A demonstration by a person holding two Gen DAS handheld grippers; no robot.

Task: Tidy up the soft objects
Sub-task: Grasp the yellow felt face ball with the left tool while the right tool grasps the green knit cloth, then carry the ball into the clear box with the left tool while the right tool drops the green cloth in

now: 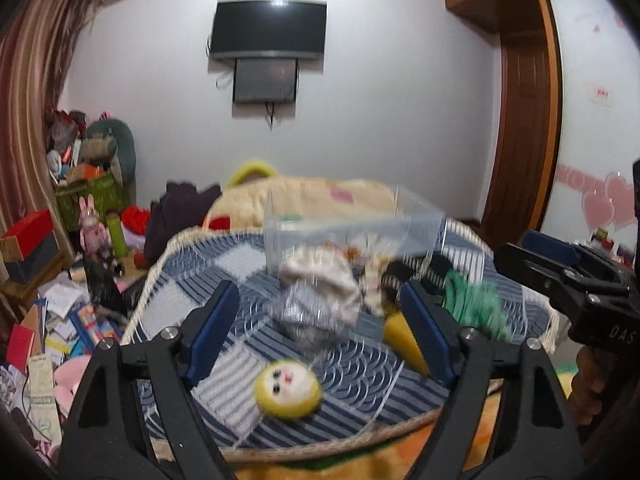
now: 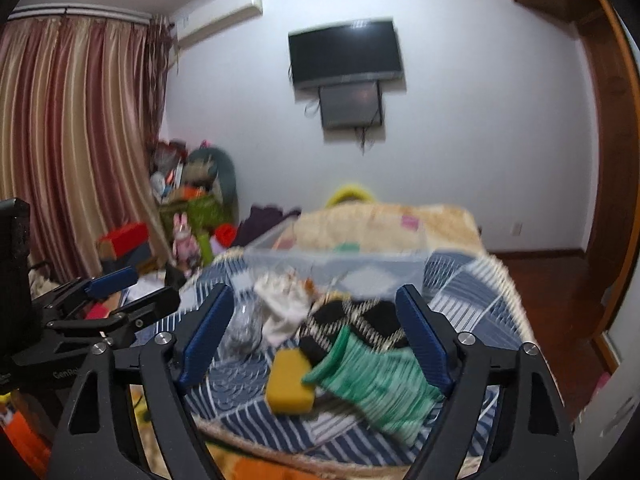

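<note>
Both grippers stand with jaws spread wide and nothing between the blue pads: my left gripper (image 1: pixel 320 332) fills the lower part of the left wrist view, my right gripper (image 2: pixel 316 334) the lower part of the right wrist view, each hovering over the blue-and-white patchwork mat with a rope-trimmed edge (image 1: pixel 224 264). Centre frame in the left view, a crumpled silver-grey fabric bundle (image 1: pixel 308 312) lies touching a cream knitted soft item (image 1: pixel 320 280); below them, apart, sits a round yellow plush face with a white centre (image 1: pixel 288 388). In the right view, a mustard-yellow sponge block (image 2: pixel 289 382) lies at lower centre, touching a green-and-white striped sock (image 2: pixel 376 380) to its right; just above them is a black-and-white patterned cloth (image 2: pixel 356 320). A clear plastic storage box (image 2: pixel 340 268) rests on the mat at mid-frame, beyond the pile. Upper centre, a black wall-mounted television (image 2: pixel 346 52) hangs on the wall; striped curtains (image 2: pixel 72 120) occupy the left.
</note>
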